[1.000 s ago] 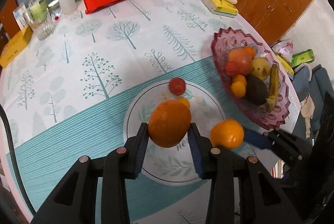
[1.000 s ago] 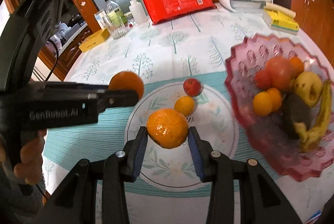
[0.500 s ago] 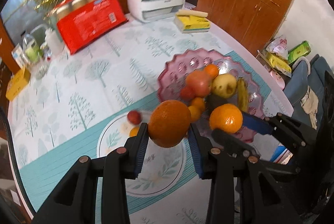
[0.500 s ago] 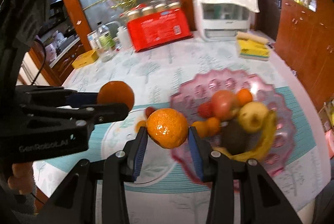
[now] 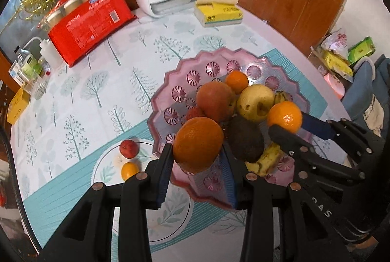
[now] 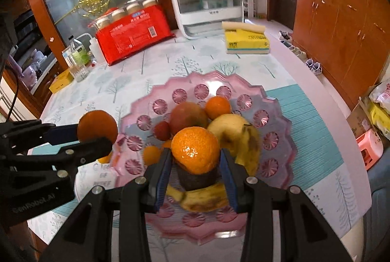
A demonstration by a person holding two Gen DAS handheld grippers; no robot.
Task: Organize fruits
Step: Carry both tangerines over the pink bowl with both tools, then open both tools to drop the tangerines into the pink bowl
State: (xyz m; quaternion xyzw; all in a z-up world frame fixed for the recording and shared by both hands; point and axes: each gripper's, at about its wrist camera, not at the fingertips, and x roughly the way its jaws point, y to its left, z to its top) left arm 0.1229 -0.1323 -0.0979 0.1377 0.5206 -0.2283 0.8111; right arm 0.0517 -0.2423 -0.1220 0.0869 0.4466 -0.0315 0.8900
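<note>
Left claw (image 5: pixel 198 179) clamped on a large orange (image 5: pixel 198 143), pads pressed to both sides, fruit held clear of any surface. Right claw (image 6: pixel 195 170) likewise closed tight on a smaller mandarin (image 6: pixel 195 149). Both carried across from above the white plate (image 5: pixel 107 164) a second ago to over the pink fruit bowl (image 5: pixel 170 81) now; plate shifted to lower left of left wrist view, bowl centred under both claws. Bowl already loaded with apple (image 5: pixel 214 101), pear (image 5: pixel 254 102), avocado (image 5: pixel 246 140), banana (image 5: pixel 265 159) and small citrus. Still on plate: small red fruit (image 5: pixel 128 148) and small yellow-orange fruit (image 5: pixel 129 169). Transport apparently nearly done; lowering and release into bowl likely next, then back for plate leftovers. Patterned worktop (image 5: pixel 97 81) otherwise unchanged.
</note>
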